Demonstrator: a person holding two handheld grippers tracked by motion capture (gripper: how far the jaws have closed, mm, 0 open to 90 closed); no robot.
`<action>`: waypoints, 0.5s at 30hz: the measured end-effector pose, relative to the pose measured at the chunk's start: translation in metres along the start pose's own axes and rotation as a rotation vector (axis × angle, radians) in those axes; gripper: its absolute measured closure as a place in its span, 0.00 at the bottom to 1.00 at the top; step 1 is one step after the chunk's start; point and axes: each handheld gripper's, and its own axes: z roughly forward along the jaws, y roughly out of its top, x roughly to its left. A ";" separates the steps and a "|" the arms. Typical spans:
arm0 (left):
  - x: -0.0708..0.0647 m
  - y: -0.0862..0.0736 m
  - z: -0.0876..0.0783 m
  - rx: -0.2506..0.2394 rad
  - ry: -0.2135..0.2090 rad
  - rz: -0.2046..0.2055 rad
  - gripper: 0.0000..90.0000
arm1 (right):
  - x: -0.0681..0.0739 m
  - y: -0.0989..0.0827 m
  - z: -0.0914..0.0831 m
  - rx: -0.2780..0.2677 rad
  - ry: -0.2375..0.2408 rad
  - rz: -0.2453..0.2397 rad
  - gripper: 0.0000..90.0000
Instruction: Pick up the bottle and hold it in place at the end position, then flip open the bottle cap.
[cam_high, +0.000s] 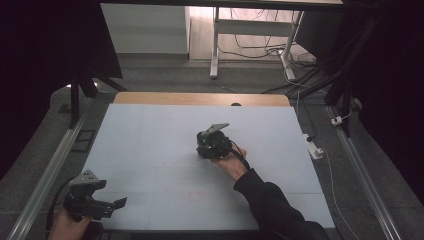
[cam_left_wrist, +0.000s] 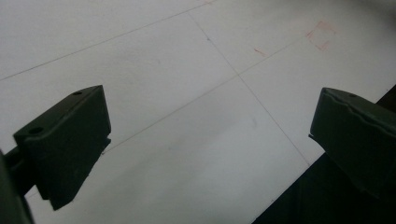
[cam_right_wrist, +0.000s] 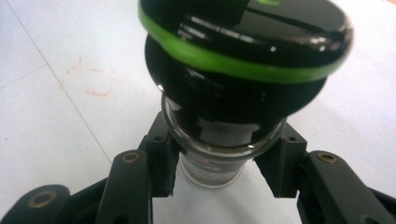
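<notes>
— Where's the bottle?

— The glass bottle (cam_right_wrist: 219, 154), with its black cap and green ring (cam_right_wrist: 243, 51), sits gripped between the jaws of the right gripper (cam_high: 212, 142), near the middle of the white table (cam_high: 150, 140).

— And the arm?

— The right hand (cam_high: 231, 162) reaches forward from the near right, dark sleeve (cam_high: 270, 205) stretched diagonally across the table, pads pressed on the bottle's neck.

— The other one?

— The left gripper (cam_high: 107, 202) rests at the near left corner, well apart, pointing right, jaws spread wide over bare table with nothing between them.

Jar (cam_right_wrist: 219, 154) between right gripper (cam_right_wrist: 219, 163) jaws, mid-table (cam_high: 150, 135); left gripper (cam_high: 92, 200) near-left
</notes>
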 end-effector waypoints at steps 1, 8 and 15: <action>0.000 0.000 0.000 0.000 0.000 0.000 0.00 | 0.000 0.000 0.000 -0.001 0.000 0.002 0.58; -0.002 0.001 0.001 0.008 0.017 0.008 0.00 | 0.000 -0.002 0.000 -0.009 0.004 -0.003 0.58; 0.000 0.001 -0.001 -0.011 -0.003 -0.012 0.00 | 0.000 -0.003 0.000 -0.020 0.005 -0.003 0.58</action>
